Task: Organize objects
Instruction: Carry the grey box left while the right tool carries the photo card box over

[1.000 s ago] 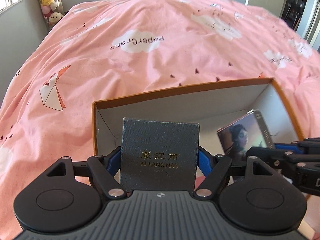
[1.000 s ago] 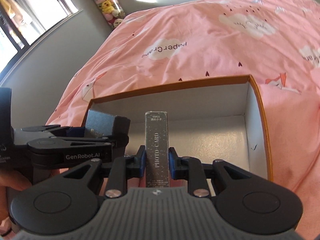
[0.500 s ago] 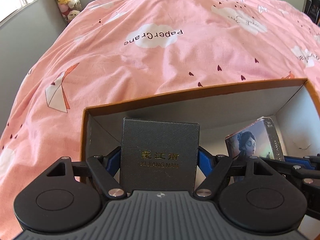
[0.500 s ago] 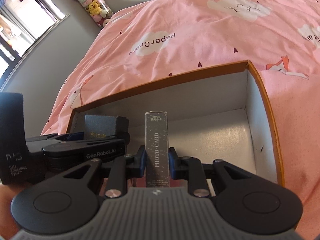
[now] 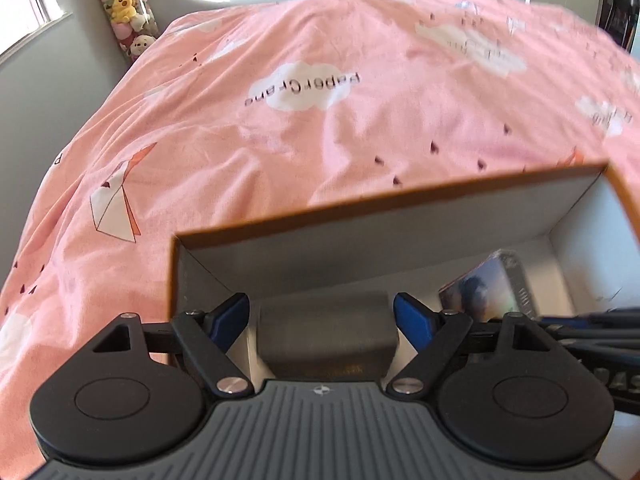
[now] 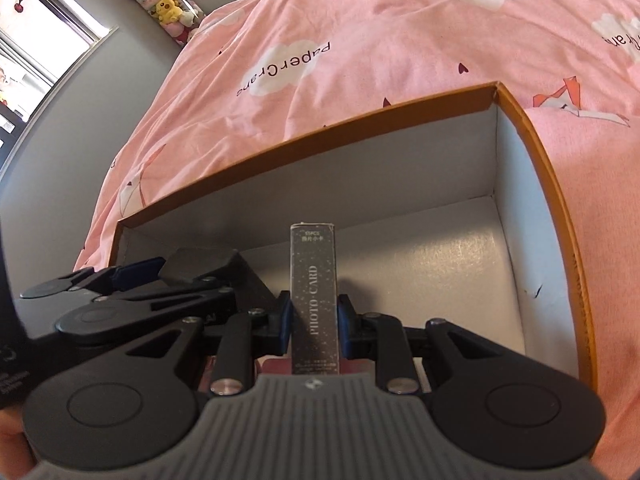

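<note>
Holding: our right tool pinched the photo card box, long axis upright.
Left tool: spread, dark box lay loose between.
Container: orange carton.

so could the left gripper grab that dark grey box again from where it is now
Probably yes. The left gripper is open, and the dark grey box lies between the spread jaws inside the cardboard box. Nothing sits between them; the right gripper, shut on the photo card pack, is off to one side.
</note>
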Available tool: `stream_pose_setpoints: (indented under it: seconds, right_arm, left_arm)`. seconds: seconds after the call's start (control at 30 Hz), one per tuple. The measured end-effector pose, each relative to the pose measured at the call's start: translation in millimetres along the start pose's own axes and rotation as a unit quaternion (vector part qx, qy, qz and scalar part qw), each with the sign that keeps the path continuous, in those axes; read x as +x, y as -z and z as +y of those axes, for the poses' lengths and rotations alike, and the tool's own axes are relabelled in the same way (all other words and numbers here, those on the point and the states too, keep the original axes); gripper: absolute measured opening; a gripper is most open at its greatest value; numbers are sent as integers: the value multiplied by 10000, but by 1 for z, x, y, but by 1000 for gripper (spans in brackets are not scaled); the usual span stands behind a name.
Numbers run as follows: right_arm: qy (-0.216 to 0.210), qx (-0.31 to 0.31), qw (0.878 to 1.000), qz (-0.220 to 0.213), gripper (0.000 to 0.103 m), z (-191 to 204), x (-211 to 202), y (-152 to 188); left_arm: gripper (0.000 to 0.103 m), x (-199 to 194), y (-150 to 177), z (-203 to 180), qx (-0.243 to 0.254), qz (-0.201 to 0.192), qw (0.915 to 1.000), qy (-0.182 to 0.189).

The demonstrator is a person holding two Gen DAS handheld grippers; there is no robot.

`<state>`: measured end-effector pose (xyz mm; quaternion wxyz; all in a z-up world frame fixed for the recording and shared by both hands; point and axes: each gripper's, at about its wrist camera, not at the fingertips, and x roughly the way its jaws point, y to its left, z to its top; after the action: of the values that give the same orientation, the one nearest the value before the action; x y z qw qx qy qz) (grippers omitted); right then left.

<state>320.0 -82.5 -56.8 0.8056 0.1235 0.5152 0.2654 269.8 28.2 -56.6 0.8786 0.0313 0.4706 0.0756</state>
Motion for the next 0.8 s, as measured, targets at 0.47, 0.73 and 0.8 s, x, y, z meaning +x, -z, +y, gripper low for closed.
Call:
stream_pose_setpoints:
  seconds: [0.47, 0.73, 0.8]
  right_arm:
    - [-118, -74, 9999, 72, 24, 9, 4, -2]
    - [-141, -141, 9998, 46, 24, 12, 6, -2]
    - [-141, -188, 9997, 44, 24, 14, 6, -2]
  left_arm:
    - [75, -47, 20, -1, 1699, 193, 9819, 810]
    - [52, -30, 40, -9, 2166, 467, 9733, 602]
    - [51, -27, 37, -10, 2215, 375, 9734, 449]
